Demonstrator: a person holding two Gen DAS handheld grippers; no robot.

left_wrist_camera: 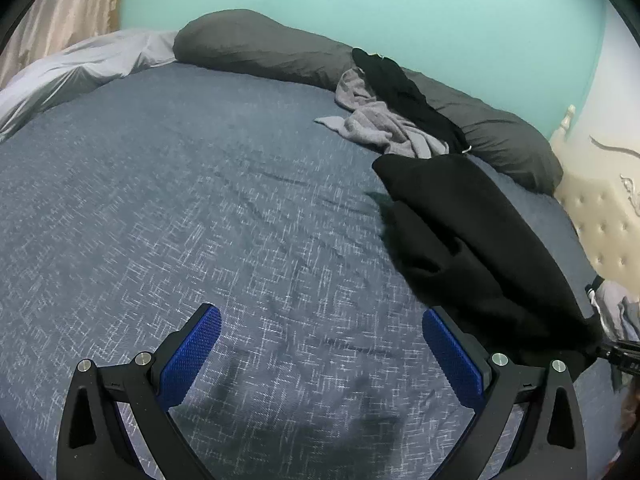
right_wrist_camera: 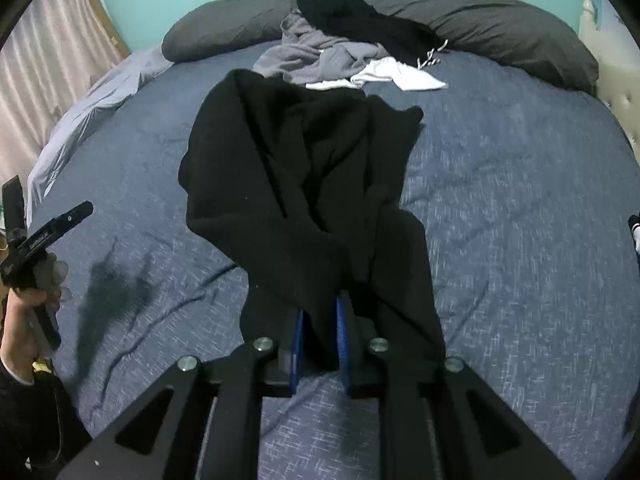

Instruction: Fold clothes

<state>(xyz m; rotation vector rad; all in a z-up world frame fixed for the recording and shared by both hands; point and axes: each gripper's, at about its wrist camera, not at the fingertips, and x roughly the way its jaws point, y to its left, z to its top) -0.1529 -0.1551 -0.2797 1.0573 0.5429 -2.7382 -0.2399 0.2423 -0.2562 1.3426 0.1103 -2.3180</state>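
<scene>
Right gripper (right_wrist_camera: 320,332), jaws pinching a bunched edge of the black garment (right_wrist_camera: 304,176), which trails toward 12 o'clock over the bed (right_wrist_camera: 520,200). Left gripper (left_wrist_camera: 322,344), jaws spread and holding nothing, hovers at 9 o'clock of the garment. The fabric looks soft, limp and fairly thick; it should sag and twist, so a second corner hold seems advisable. The unfolded pile (right_wrist_camera: 332,52) lies at 12 o'clock.

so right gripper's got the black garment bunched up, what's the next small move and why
Probably bring the open left gripper across to pinch a free edge of the black garment. The right gripper is shut on one bunched end, the rest trails twisted over the bed, so it needs a second hold to spread flat.
</scene>
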